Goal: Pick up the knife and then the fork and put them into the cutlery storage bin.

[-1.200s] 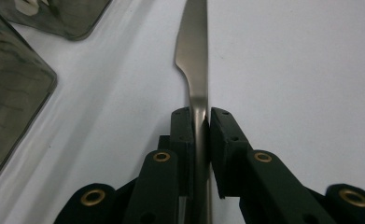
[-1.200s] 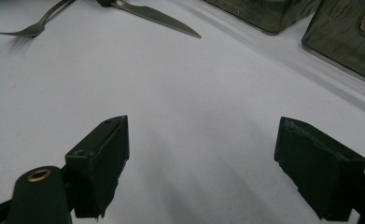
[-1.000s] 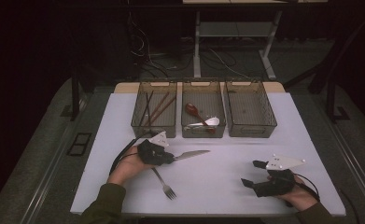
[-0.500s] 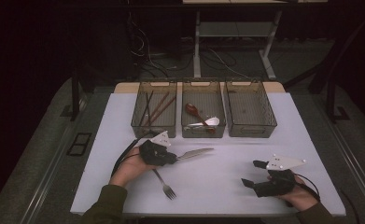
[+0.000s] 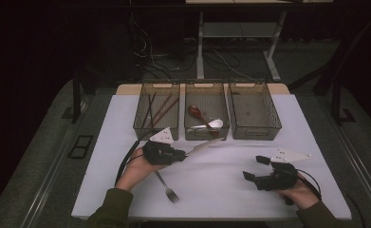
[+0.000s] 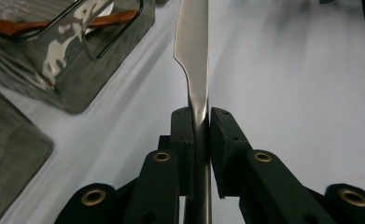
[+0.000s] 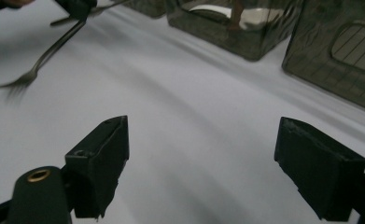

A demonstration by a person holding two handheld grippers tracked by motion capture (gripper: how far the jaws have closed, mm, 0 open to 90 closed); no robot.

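A steel table knife hangs a little above the white table, its handle clamped in my left gripper. Its blade points toward the middle bin. A metal fork lies on the table just below my left hand, tines toward the near edge. My right gripper rests low at the right front with its jaws wide apart and bare table between them.
Three clear bins stand in a row at the back. The left bin holds chopsticks, the middle one holds a red spoon and a white spoon, and the right bin looks bare inside. The white table ends near my forearms.
My left gripper has lifted the knife slightly and carried it a little toward the bins. The right gripper and the fork have stayed put.
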